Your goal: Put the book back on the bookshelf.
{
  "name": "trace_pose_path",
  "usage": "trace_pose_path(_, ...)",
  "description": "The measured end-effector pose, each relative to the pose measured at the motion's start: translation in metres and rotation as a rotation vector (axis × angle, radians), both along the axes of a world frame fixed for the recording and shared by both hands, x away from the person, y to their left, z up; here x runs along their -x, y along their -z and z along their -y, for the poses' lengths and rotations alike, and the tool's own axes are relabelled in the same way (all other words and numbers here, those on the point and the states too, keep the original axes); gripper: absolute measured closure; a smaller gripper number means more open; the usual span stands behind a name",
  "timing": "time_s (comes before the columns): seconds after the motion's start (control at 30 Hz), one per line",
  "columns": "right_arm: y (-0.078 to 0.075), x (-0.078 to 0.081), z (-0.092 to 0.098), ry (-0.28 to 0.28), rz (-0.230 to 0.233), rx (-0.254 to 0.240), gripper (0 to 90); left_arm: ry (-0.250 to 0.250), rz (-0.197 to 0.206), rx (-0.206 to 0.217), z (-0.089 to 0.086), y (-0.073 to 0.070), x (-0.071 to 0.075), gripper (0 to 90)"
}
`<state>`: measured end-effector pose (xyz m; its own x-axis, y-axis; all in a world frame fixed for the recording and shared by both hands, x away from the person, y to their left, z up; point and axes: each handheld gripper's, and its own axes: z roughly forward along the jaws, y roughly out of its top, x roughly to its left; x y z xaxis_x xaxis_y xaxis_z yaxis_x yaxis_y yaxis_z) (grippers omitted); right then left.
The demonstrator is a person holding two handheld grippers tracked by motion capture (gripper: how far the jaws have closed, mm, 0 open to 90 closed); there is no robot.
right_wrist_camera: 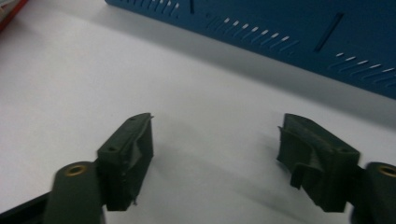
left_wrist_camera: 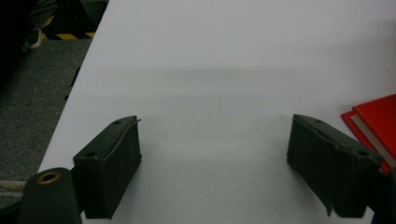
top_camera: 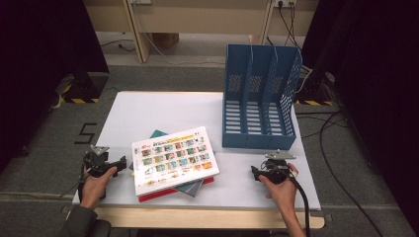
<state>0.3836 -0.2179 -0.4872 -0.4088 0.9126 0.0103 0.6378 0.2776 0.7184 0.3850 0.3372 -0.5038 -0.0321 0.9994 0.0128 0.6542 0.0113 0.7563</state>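
So both grippers are resting at the near edge of the white table (top_camera: 148, 108), one on each side of a stack of books (top_camera: 174, 163). The left gripper (top_camera: 118, 163) sits at the near left corner, just left of the stack, jaws spread wide apart with nothing but bare tabletop between them; in the left gripper view (left_wrist_camera: 215, 158) you can see a corner of the red book (left_wrist_camera: 378, 121) poking in at the right, close to the right-hand jaw but not between the two. The right gripper (top_camera: 255, 174) is at the near right, jaws also wide apart and empty, well apart from the stack and just near of the blue file rack (top_camera: 259, 98). In the right gripper view (right_wrist_camera: 215, 149) the rack's slotted blue wall (right_wrist_camera: 299, 32) runs across the far side. The stack itself lies near the middle of the table, slightly left, turned at a bit of an angle: a white book with rows of small colourful pictures (top_camera: 173, 157) on top, a teal one (top_camera: 159, 134) peeking out beneath, and the red one at the bottom. The rack stands upright at the far right of the table, three compartments.
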Motion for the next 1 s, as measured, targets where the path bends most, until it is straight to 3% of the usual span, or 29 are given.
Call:
trace_pose_path(0.07,-0.002,0.000,0.000,-0.021,0.018,-0.010,25.5,0.001,-0.001,0.001,0.000,0.000,0.000,16.7)
trace_pose_path(0.1,-0.002,0.000,0.000,-0.021,0.018,-0.010,25.5,0.001,-0.001,0.002,0.000,0.000,0.000,16.7)
trace_pose_path(0.13,-0.005,0.002,-0.002,-0.031,0.031,-0.045,25.8,0.001,0.002,-0.004,0.001,0.000,0.000,16.6)
trace_pose_path(0.2,-0.008,0.004,-0.004,-0.055,0.041,-0.070,26.8,0.005,0.002,-0.014,0.001,-0.001,0.000,16.7)
trace_pose_path(0.27,-0.009,0.005,-0.005,-0.064,0.047,-0.072,27.6,0.015,0.006,-0.009,0.002,-0.001,0.001,16.7)
trace_pose_path(0.5,-0.013,0.009,-0.009,-0.091,0.061,-0.106,22.8,0.039,0.035,-0.020,0.007,-0.010,0.011,15.7)
trace_pose_path(0.57,-0.014,0.010,-0.010,-0.102,0.068,-0.115,19.1,0.050,0.043,-0.037,0.009,-0.012,0.015,15.6)
trace_pose_path(0.6,-0.014,0.011,-0.010,-0.115,0.069,-0.149,15.9,0.065,0.047,-0.062,0.013,-0.014,0.021,15.5)
trace_pose_path(0.67,-0.016,0.012,-0.010,-0.126,0.071,-0.175,15.6,0.082,0.055,-0.064,0.016,-0.017,0.027,15.4)
trace_pose_path(0.8,-0.016,0.013,-0.013,-0.149,0.072,-0.168,16.2,0.094,0.089,-0.078,0.020,-0.026,0.041,15.0)
trace_pose_path(0.93,-0.015,0.014,-0.016,-0.161,0.063,-0.176,18.9,0.136,0.085,-0.067,0.025,-0.029,0.048,14.9)
trace_pose_path(1.0,-0.016,0.015,-0.020,-0.176,0.066,-0.189,20.9,0.147,0.091,-0.089,0.030,-0.030,0.051,17.8)
